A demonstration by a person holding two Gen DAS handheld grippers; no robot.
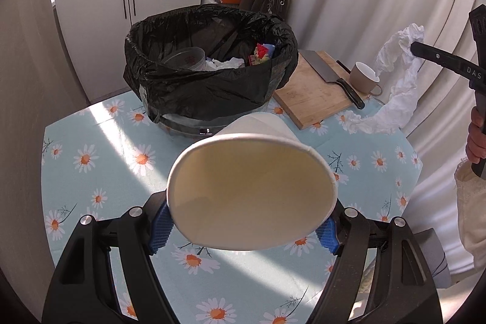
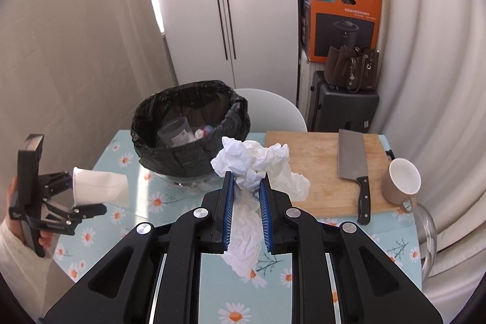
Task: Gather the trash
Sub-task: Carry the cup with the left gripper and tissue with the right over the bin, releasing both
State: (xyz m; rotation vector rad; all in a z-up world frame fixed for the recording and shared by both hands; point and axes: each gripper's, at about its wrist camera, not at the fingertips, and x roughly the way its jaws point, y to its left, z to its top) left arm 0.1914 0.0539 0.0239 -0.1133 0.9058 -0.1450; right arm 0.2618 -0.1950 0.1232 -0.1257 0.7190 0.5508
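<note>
A white paper cup point(image 1: 252, 190) lies sideways between the blue pads of my left gripper point(image 1: 246, 228), which is shut on it above the table; the same cup point(image 2: 100, 184) shows in the right wrist view. My right gripper point(image 2: 246, 187) is shut on a crumpled white tissue point(image 2: 252, 163) that hangs down below the jaws; that tissue point(image 1: 395, 75) dangles at the right in the left wrist view. A bin lined with a black bag point(image 1: 209, 66) stands at the back of the table and holds several scraps. The bin point(image 2: 191, 123) lies ahead and left of the tissue.
A wooden cutting board point(image 2: 322, 172) carries a cleaver point(image 2: 354, 166), with a brown mug point(image 2: 401, 181) at its right edge. The daisy tablecloth point(image 1: 100, 148) covers the table. A white chair back point(image 2: 273, 111), a suitcase, an orange box and curtains stand behind.
</note>
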